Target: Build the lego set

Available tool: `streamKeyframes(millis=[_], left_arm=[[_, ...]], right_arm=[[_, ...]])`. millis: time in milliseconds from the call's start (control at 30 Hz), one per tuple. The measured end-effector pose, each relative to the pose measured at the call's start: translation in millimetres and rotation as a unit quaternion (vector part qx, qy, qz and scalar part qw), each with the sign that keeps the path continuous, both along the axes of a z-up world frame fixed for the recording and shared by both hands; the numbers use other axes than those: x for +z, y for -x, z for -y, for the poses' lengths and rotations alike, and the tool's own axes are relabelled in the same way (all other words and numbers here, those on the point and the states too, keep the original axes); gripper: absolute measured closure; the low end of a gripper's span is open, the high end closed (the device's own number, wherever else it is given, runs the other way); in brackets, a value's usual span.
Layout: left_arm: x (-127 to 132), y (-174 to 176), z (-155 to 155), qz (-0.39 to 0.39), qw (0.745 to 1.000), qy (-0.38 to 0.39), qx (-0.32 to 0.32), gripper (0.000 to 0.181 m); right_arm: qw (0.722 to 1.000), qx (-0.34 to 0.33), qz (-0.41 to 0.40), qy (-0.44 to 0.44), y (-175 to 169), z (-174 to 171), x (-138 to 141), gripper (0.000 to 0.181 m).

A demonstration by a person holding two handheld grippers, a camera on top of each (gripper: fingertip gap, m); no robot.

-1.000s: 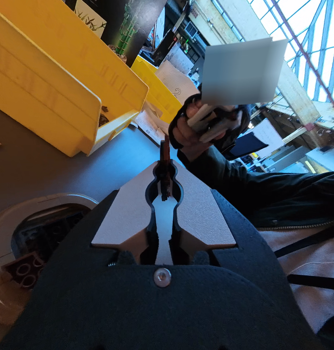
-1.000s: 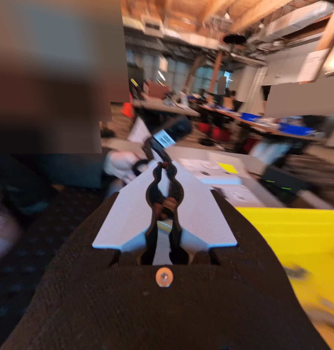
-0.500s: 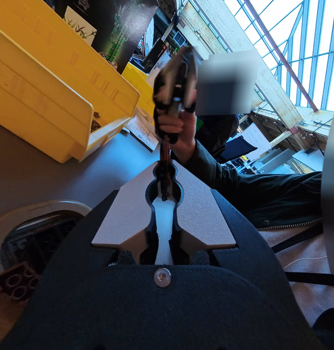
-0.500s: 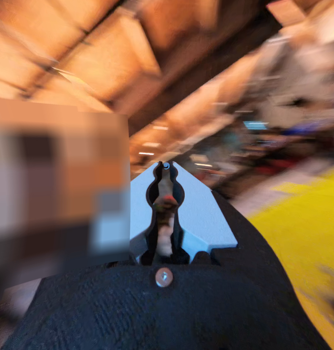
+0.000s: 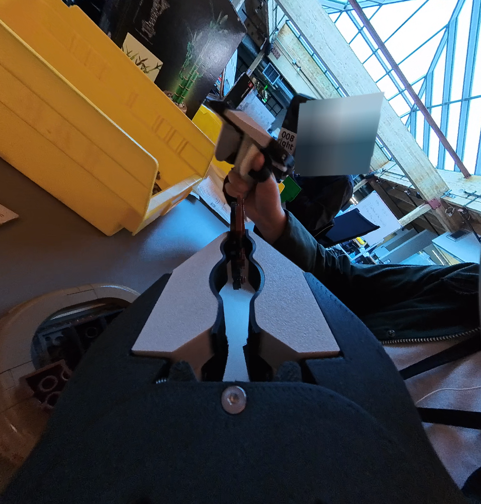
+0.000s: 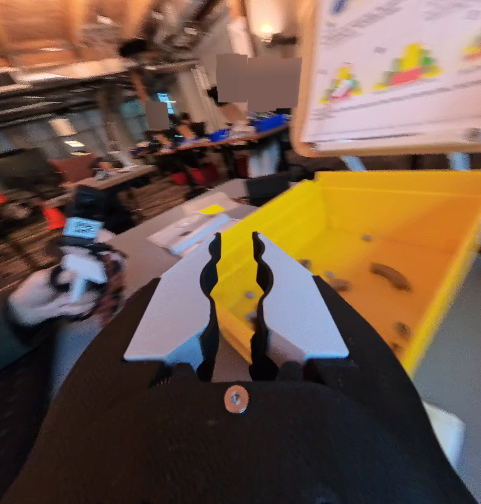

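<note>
My left gripper (image 5: 238, 233) is shut on a thin dark red lego assembly (image 5: 238, 215) that stands up past its fingertips, above the grey table (image 5: 70, 259). The right gripper, in a person's hand, shows beyond it (image 5: 244, 136), raised above the table. In the right wrist view my right gripper (image 6: 236, 234) is open and empty, over the near wall of a yellow bin (image 6: 384, 207). The bin holds several small brown pieces and a curved brown piece (image 6: 389, 275). The left gripper shows blurred at the left (image 6: 78, 275).
A large yellow bin (image 5: 70, 131) stands at the back left, with a dark lego box (image 5: 184, 54) behind it. A white round build (image 5: 12, 335) with dark bricks inside and a dark red brick (image 5: 46, 381) sits at the lower left. An instruction board (image 6: 397, 68) hangs above the bin. The grippers' ends are close to 15 centimetres from one another.
My right gripper was shut on a small brown piece; it has swung round to the yellow bin and is now open and empty. My left gripper still holds the dark red assembly in place.
</note>
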State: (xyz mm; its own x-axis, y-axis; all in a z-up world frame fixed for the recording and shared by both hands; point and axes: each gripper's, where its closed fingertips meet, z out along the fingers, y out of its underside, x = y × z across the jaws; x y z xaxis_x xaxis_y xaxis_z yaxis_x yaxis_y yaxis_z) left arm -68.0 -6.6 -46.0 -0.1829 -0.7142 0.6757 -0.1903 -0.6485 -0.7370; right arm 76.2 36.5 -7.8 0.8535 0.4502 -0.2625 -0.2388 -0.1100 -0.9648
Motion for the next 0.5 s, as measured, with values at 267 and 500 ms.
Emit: streamKeyframes(millis=[267, 500], left_arm=[[6, 5, -13, 0.028, 0.998, 0.059, 0.02, 0.175], [11, 6, -8, 0.04, 0.996, 0.082, 0.001, 0.175]], right_arm=[[0.938, 0.175, 0.27, -0.127, 132, 49, -14, 0.173], [0.909, 0.153, 0.362, -0.141, 139, 46, -30, 0.172]])
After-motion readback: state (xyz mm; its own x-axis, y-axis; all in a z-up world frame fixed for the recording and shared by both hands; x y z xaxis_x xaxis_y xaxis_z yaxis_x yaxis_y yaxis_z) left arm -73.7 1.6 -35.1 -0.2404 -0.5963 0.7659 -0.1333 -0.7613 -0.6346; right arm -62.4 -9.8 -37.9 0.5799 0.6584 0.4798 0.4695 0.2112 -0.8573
